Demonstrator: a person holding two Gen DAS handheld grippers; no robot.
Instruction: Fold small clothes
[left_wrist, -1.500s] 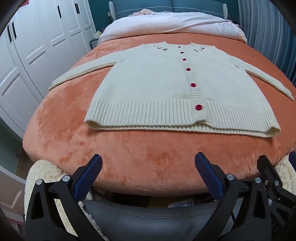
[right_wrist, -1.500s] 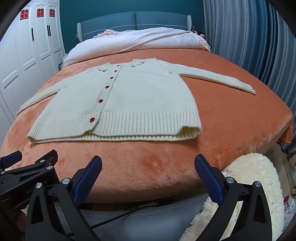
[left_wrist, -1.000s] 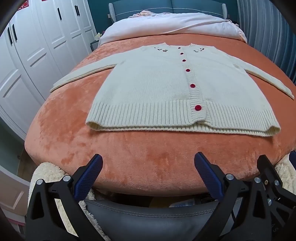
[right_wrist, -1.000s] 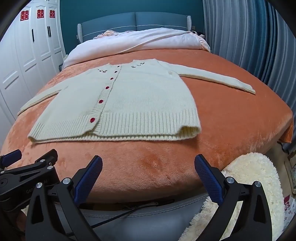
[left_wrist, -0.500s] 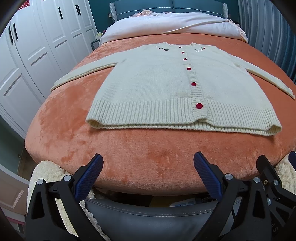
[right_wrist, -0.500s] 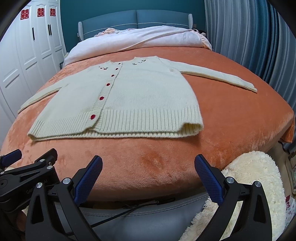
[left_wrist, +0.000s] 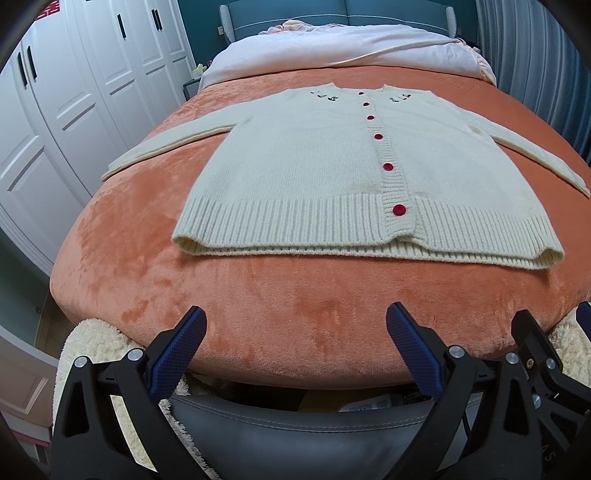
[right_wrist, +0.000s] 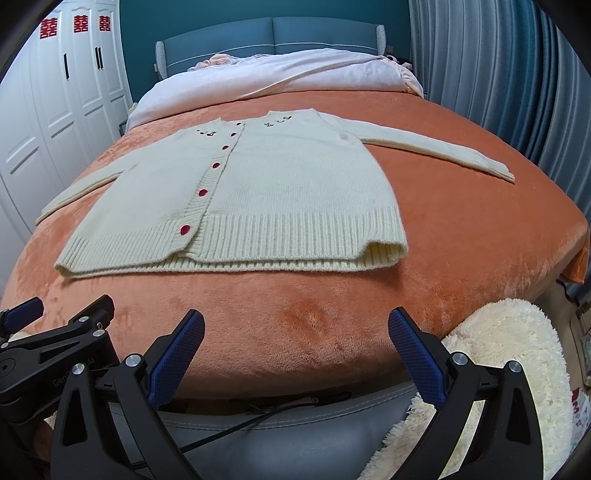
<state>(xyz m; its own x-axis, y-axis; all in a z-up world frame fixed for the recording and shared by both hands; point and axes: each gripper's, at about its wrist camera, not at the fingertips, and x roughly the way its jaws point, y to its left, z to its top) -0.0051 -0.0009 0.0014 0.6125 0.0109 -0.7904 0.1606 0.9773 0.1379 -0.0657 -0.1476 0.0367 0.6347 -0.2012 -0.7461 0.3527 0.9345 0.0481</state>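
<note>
The big bed (left_wrist: 258, 295) has an orange blanket, and my cream cardigan (left_wrist: 332, 177) lies flat on it, neck far from me, hem near me, sleeves out sideways. It looks a bit closer than a moment ago, so I think folding starts soon. My left hand-held gripper (left_wrist: 295, 332) and right hand-held gripper (right_wrist: 295, 328) are both wide apart, holding nothing.
</note>
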